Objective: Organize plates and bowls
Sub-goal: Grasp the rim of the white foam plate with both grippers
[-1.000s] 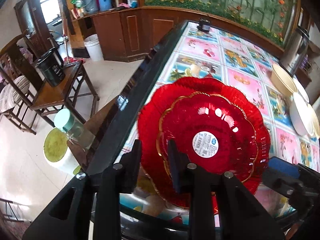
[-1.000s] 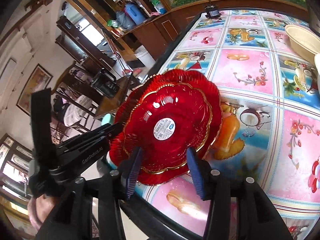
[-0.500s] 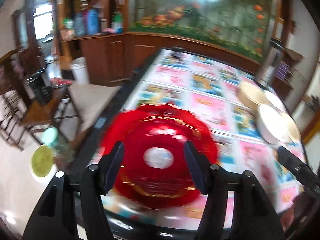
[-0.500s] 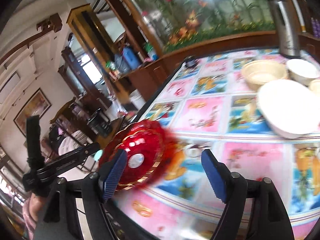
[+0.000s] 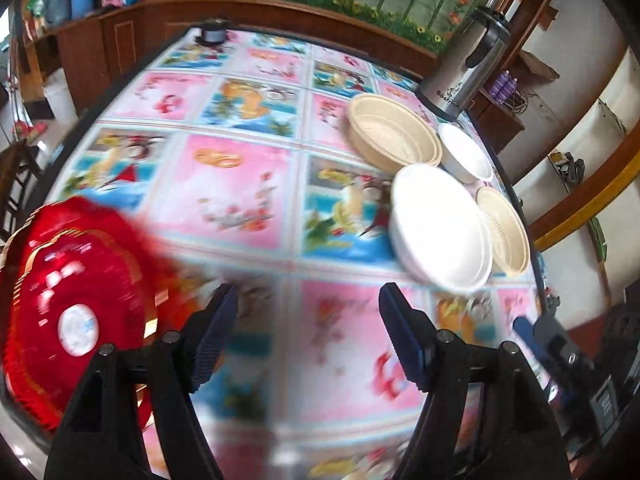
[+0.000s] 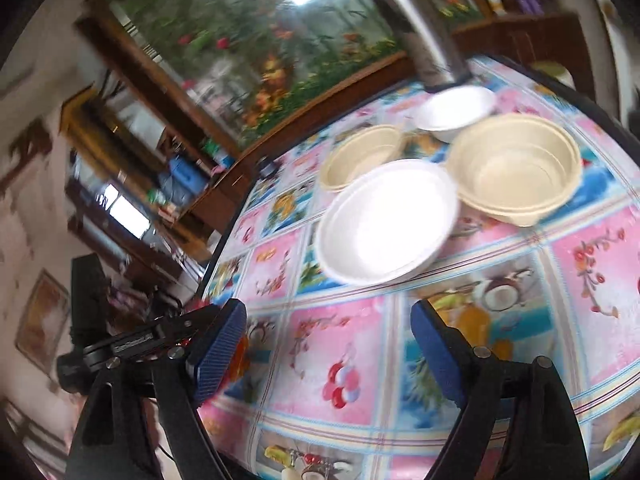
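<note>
In the left wrist view the left claw [image 5: 308,332] fills the bottom of the frame, its jaws opening with only the patterned cloth between them and nothing held. Just left of it, at the lower left edge of the desk [image 5: 224,184], lie the red plates [image 5: 76,304], a smaller one stacked on a larger; motion blur smears them and the frame edge cuts off their left side. The right claw [image 6: 326,344] sits at the bottom of the right wrist view, its jaws also opening and empty above the cloth. Farther back, four stacks of bowls cluster together: a large white bowl [image 6: 386,220] nearest, a tan bowl [image 6: 516,164] to its right in the right wrist view, another tan bowl [image 6: 360,158] behind it to the left, and a small white bowl [image 6: 456,112] farthest. Blur hides how many bowls nest in each stack. Behind them stands one steel flask [image 5: 468,64], its top cut off in the right wrist view.
</note>
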